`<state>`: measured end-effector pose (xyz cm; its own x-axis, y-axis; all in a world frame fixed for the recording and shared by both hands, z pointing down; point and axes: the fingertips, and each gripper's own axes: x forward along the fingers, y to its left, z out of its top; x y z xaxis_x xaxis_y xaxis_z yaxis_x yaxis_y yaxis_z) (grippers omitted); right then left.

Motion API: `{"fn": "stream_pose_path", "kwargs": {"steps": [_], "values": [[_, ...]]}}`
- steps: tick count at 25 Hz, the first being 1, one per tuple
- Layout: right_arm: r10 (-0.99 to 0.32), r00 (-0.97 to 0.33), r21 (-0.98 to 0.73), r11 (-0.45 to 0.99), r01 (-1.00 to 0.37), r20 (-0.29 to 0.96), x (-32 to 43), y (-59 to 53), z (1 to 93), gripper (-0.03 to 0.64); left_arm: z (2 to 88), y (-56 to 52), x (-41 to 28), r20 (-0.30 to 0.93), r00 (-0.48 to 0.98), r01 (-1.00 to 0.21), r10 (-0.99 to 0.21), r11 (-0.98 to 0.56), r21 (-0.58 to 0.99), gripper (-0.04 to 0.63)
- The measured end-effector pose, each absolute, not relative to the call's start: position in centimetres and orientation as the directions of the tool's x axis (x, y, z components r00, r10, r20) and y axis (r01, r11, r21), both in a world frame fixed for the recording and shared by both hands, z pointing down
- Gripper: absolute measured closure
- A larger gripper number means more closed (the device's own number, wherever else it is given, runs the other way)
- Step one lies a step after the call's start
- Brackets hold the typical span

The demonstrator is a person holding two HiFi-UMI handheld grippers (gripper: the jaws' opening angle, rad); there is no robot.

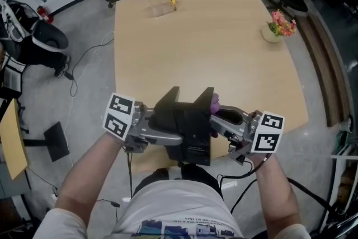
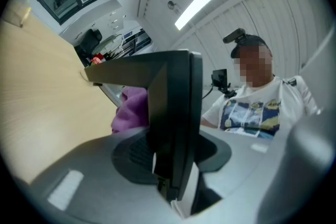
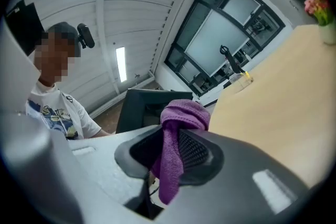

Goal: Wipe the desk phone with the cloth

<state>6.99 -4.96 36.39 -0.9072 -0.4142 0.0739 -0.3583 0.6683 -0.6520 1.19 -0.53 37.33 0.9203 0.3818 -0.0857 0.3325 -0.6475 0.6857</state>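
here the black desk phone sits low in the centre of the head view, by the near edge of the wooden table. the left gripper clamps its jaws on the phone's left side. the right gripper pinches a purple cloth, bunched just beside the phone's upper right corner.
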Motion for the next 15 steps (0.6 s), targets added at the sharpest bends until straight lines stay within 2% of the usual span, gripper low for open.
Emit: {"fn": "stream_pose_path", "kwargs": {"steps": [7,15], "values": [[-0.304,-0.949,-0.692,0.668,-0.274,0.082,4.7,-2.3,38.7,0.529,37.4,0.1,1.0,-0.078,0.911,0.346,0.405,-0.646,0.680,0.417],[-0.208,-0.956,-0.687,0.664,-0.295,0.209,5.7,1.8,41.9,0.529,37.5,-0.5,0.7,-0.073,0.916,0.334,0.394,-0.651,0.682,0.417]]}}
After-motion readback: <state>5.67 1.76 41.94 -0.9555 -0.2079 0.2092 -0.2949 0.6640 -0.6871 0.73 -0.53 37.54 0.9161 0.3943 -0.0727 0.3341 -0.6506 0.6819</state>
